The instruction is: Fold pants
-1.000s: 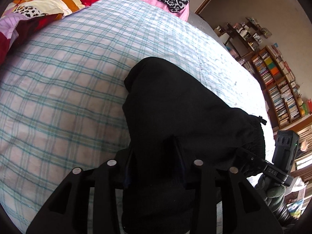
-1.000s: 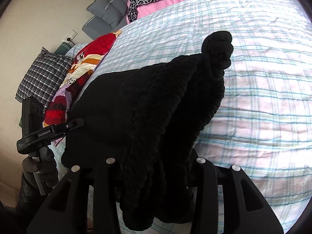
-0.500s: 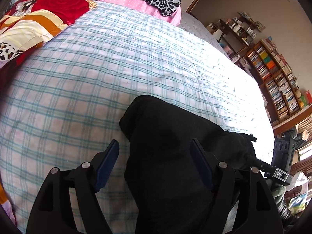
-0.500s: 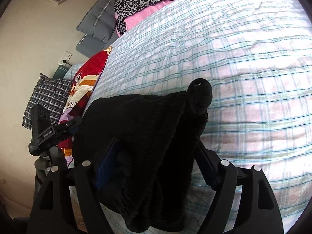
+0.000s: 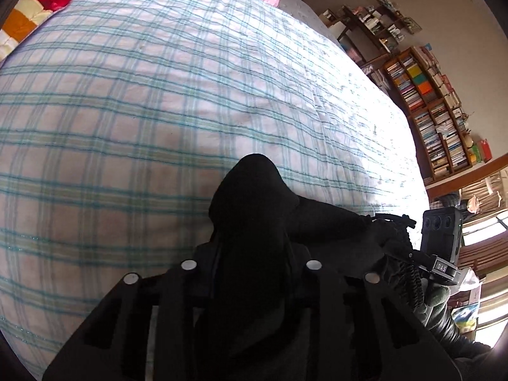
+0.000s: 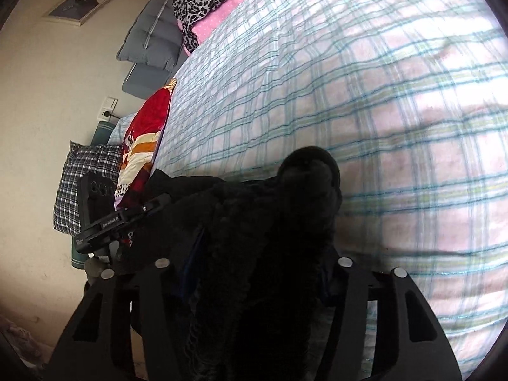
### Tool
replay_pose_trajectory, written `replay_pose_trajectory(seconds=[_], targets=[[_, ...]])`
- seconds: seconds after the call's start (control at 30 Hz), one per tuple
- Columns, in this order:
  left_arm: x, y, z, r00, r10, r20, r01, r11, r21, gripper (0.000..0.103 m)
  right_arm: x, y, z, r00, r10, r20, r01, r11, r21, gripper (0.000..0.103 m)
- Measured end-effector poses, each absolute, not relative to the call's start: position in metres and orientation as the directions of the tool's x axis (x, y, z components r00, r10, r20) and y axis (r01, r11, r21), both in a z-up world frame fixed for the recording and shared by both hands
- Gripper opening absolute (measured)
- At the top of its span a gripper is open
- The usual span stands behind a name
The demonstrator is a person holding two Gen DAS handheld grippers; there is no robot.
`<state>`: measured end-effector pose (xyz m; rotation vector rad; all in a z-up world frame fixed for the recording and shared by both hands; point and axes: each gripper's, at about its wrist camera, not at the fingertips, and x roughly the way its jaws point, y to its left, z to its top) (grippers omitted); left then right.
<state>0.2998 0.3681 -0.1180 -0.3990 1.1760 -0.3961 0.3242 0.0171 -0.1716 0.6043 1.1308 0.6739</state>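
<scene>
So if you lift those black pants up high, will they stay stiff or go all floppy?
Probably floppy: the black pants bunch into a soft lump above the right gripper and sag between it and the left gripper. They look thick and fuzzy, so likely not slippery. Both grippers pinch bunched cloth, so they should hold.

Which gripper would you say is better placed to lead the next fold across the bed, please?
Neither clearly: the left gripper and right gripper each have jaws closed on a bunched end of the black pants, so they probably move together.
</scene>
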Motion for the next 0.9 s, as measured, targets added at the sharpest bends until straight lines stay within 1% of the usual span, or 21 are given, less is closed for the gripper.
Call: replay_pose_trajectory(seconds=[0.03, 0.07, 0.13, 0.2, 0.27, 0.33, 0.4, 0.43, 0.47, 0.5, 0.57, 0.67, 0.73, 0.77, 0.9], targets=[[0.298, 0.365, -0.112, 0.354, -0.492, -0.795, 0.117, 0.867, -0.485, 0.023, 0.323, 0.019, -0.165, 0.289, 0.741, -0.606, -0.208, 0.667, 0.716, 0.044], [0.294, 0.360, -0.104, 0.388, -0.482, -0.786, 0.155, 0.874, -0.460, 0.022, 0.321, 0.020, -0.158, 0.305, 0.735, -0.605, -0.242, 0.674, 0.697, 0.040], [0.282, 0.351, -0.087, 0.465, -0.450, -0.763, 0.227, 0.893, -0.389, 0.022, 0.318, 0.026, -0.145, 0.346, 0.719, -0.603, -0.311, 0.694, 0.649, 0.039], [0.273, 0.347, -0.079, 0.524, -0.424, -0.739, 0.256, 0.906, -0.338, 0.022, 0.317, 0.034, -0.138, 0.390, 0.688, -0.612, -0.363, 0.726, 0.585, 0.039], [0.272, 0.351, -0.083, 0.552, -0.382, -0.741, 0.220, 0.924, -0.312, 0.022, 0.318, 0.043, -0.141, 0.414, 0.648, -0.639, -0.390, 0.761, 0.518, 0.039], [0.278, 0.358, -0.100, 0.535, -0.342, -0.772, 0.154, 0.939, -0.309, 0.023, 0.322, 0.048, -0.155, 0.400, 0.621, -0.674, -0.370, 0.782, 0.501, 0.039], [0.282, 0.362, -0.117, 0.509, -0.323, -0.797, 0.110, 0.944, -0.312, 0.024, 0.325, 0.050, -0.164, 0.399, 0.604, -0.690, -0.349, 0.796, 0.496, 0.044], [0.283, 0.361, -0.122, 0.504, -0.310, -0.806, 0.098, 0.948, -0.303, 0.028, 0.326, 0.048, -0.165, 0.400, 0.598, -0.694, -0.331, 0.801, 0.499, 0.048], [0.283, 0.362, -0.124, 0.505, -0.297, -0.810, 0.092, 0.952, -0.292, 0.034, 0.327, 0.046, -0.166, 0.403, 0.588, -0.702, -0.312, 0.809, 0.499, 0.057], [0.284, 0.361, -0.125, 0.508, -0.282, -0.814, 0.082, 0.957, -0.279, 0.039, 0.328, 0.043, -0.166, 0.409, 0.579, -0.705, -0.295, 0.815, 0.498, 0.064], [0.286, 0.365, -0.126, 0.510, -0.255, -0.822, 0.047, 0.962, -0.269, 0.061, 0.327, 0.037, -0.165, 0.415, 0.573, -0.707, -0.282, 0.820, 0.499, 0.066], [0.283, 0.379, -0.121, 0.522, -0.240, -0.819, -0.002, 0.959, -0.283, 0.066, 0.318, 0.030, -0.156, 0.436, 0.557, -0.707, -0.270, 0.830, 0.488, 0.066], [0.279, 0.378, -0.112, 0.540, -0.205, -0.816, -0.020, 0.966, -0.257, 0.066, 0.310, 0.027, -0.146, 0.469, 0.522, -0.712, -0.274, 0.853, 0.444, 0.066], [0.275, 0.377, -0.106, 0.553, -0.182, -0.813, -0.024, 0.972, -0.234, 0.066, 0.304, 0.025, -0.141, 0.492, 0.494, -0.717, -0.275, 0.869, 0.411, 0.068], [0.252, 0.361, -0.076, 0.614, -0.054, -0.788, -0.027, 0.996, -0.090, 0.065, 0.274, 0.020, -0.114, 0.585, 0.393, -0.709, -0.305, 0.917, 0.257, 0.068]])
